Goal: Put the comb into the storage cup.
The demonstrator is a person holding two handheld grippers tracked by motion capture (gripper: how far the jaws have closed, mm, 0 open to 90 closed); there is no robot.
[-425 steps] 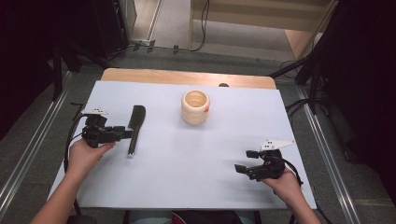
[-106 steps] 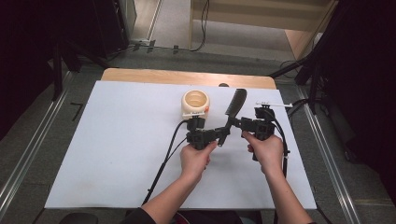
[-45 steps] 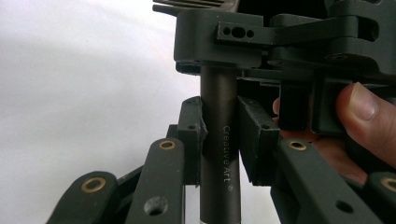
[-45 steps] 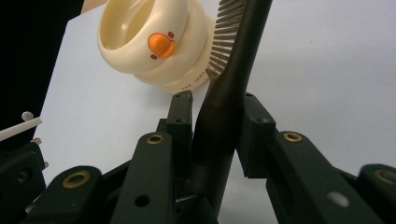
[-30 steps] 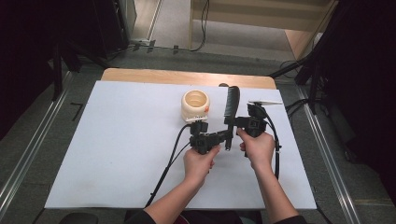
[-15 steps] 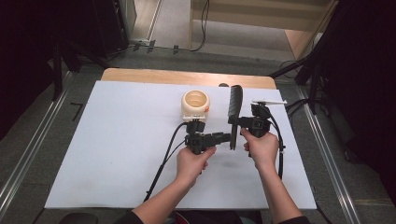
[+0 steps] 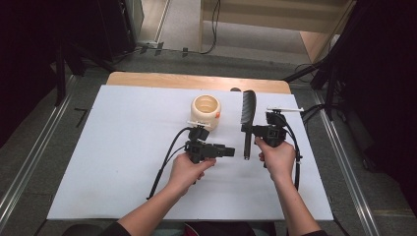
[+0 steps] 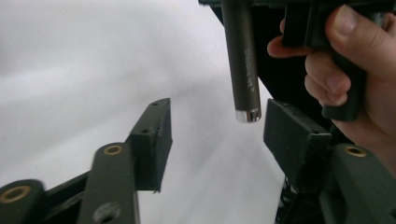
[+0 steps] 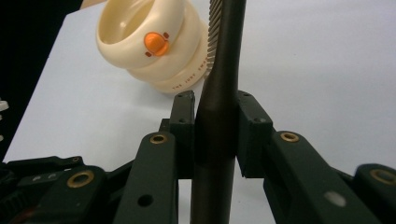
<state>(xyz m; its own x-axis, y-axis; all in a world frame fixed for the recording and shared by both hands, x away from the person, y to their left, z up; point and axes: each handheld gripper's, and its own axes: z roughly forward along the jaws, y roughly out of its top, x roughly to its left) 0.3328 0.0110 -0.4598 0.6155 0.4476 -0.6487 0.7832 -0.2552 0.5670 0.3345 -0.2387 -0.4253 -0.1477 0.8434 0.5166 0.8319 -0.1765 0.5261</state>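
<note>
The brush (image 7: pixel 248 118) hangs upright over the table's (image 7: pixel 123 147) far right part — clamped at its handle by the right gripper (image 7: pixel 260 132). The left gripper (image 7: pixel 231 151), jaws just opened, stands free beside the handle's tip. The cup (image 7: pixel 206 109) sits near the far edge.

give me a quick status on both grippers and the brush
Right gripper shut on the hairbrush handle. Left gripper fingers just opened, nothing between them, brush handle tip just ahead. Cream cup beside the brush, not blocking.
</note>
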